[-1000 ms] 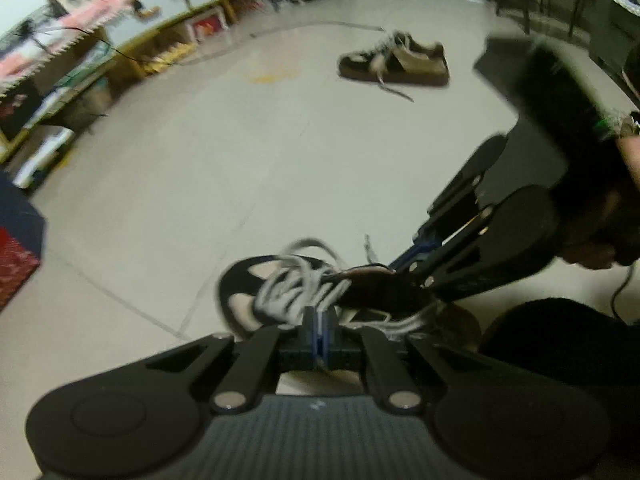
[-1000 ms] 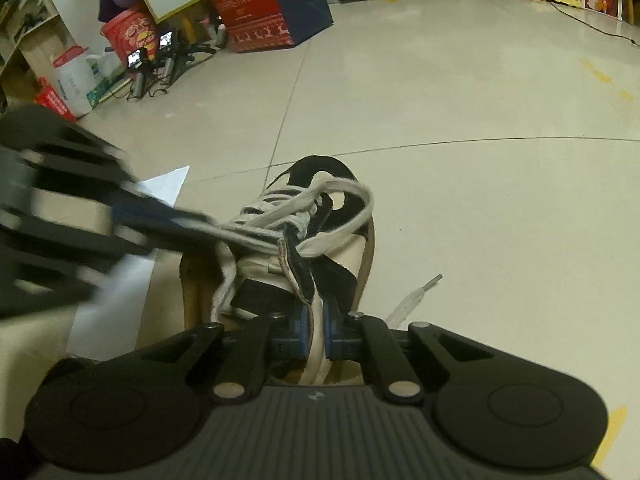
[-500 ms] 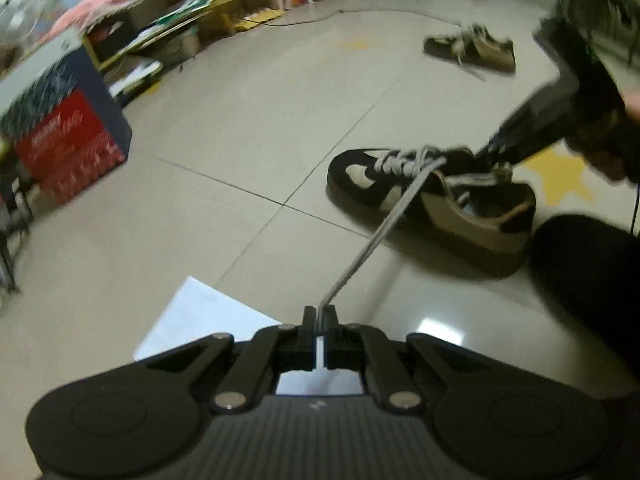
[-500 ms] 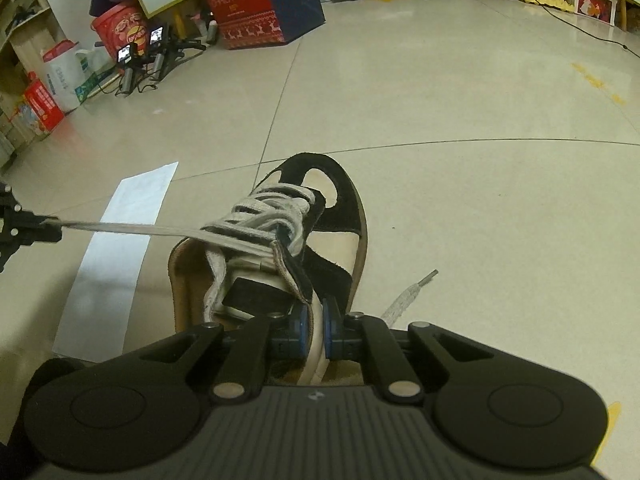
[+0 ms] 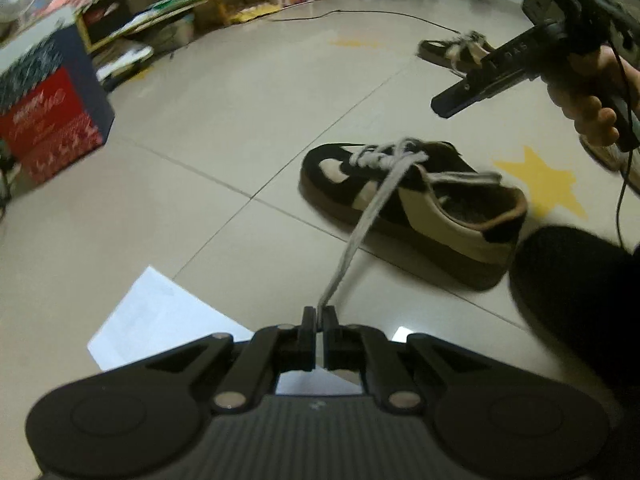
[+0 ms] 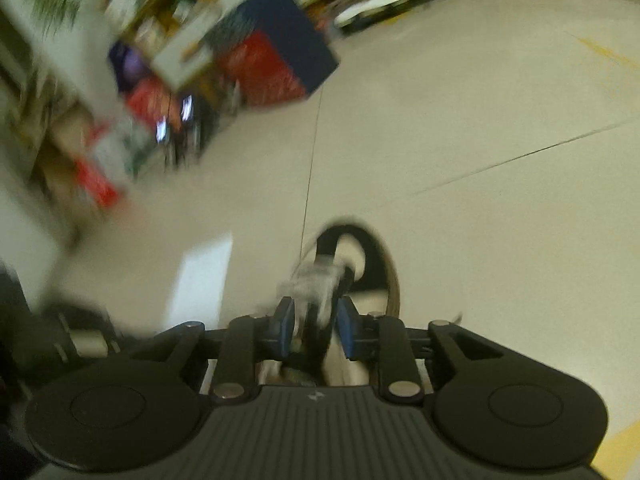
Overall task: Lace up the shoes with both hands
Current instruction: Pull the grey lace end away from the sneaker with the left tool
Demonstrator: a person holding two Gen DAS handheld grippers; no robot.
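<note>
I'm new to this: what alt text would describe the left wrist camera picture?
A left hand-held gripper pinches a grey shoelace pulled taut from a black-and-cream shoe on a tiled floor. Upper right, a hand holds the right hand-held gripper above the shoe.

Open floor [image 5: 240, 128] lies wide ahead of the shoe [image 5: 412, 204]. A taut lace [image 5: 360, 232] crosses the near path, white paper [image 5: 160, 320] beside it; a red box [image 5: 52, 120] and shelves [image 5: 160, 20] block the floor's far edge.
</note>
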